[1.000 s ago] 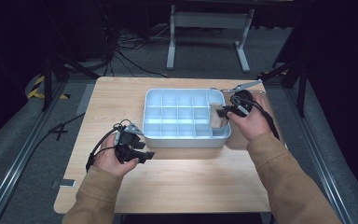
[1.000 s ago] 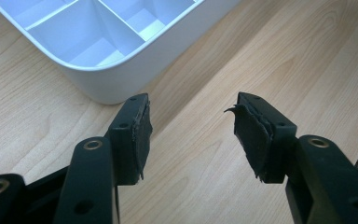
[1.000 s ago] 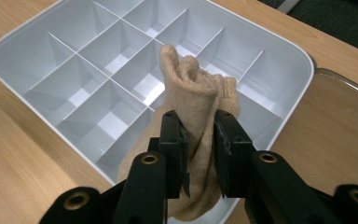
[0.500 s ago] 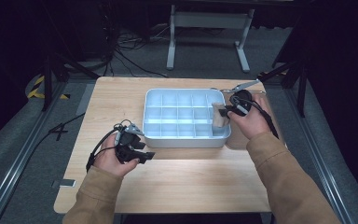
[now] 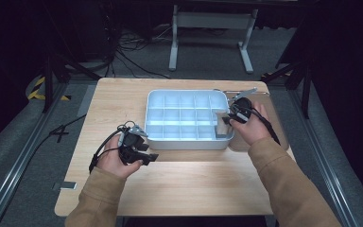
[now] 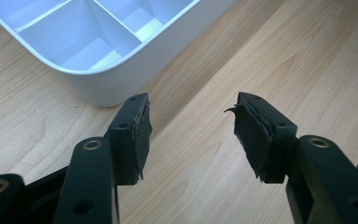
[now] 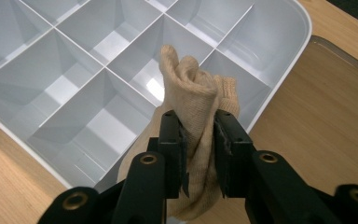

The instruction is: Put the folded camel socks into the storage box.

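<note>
**Right gripper holding a beige sock over the divided tray; left gripper idle on the table.**

In the high view, the white compartment tray (image 5: 186,118) sits at the centre of the wooden table (image 5: 179,189). The right gripper (image 5: 228,120), at the tray's right edge, has its jaws pinched on a beige knitted sock (image 5: 224,126). In the right gripper view the sock (image 7: 196,112) rises bunched between the two black pads at lower centre, its upper end standing above the tray's (image 7: 279,84) near-corner compartments while its lower part hangs below the jaws. The left gripper (image 5: 144,152) rests in the lower left of the high view, just in front of the tray's near wall. In the left gripper view its jaws stand spread, bare wood between them, with the tray corner (image 6: 98,88) at upper left.
</note>
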`<action>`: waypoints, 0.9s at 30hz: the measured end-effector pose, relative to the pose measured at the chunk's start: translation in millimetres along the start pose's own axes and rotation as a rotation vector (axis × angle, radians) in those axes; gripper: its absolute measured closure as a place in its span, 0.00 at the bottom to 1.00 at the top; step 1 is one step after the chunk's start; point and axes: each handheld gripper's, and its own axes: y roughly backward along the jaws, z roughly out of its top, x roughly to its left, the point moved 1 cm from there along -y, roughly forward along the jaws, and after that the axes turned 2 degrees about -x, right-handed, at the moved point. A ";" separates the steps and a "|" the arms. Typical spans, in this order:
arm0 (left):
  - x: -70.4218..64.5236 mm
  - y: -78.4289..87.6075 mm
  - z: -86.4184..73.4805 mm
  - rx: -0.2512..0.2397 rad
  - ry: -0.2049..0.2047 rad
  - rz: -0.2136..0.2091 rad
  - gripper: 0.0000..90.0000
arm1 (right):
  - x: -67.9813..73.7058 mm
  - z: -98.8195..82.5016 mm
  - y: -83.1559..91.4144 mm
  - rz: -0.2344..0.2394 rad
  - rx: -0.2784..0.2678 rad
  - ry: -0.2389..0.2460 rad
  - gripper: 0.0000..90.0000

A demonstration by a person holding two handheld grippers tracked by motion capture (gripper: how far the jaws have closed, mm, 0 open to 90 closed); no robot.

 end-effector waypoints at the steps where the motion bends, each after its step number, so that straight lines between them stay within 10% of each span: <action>1: 0.2 0.1 -0.1 0.001 -0.003 0.000 0.51 | 0.3 -0.5 -1.5 0.001 0.002 0.004 0.83; 27: -0.4 0.6 -5.0 0.009 0.005 0.008 0.51 | 13.7 -12.5 -33.7 0.038 0.198 -0.018 0.83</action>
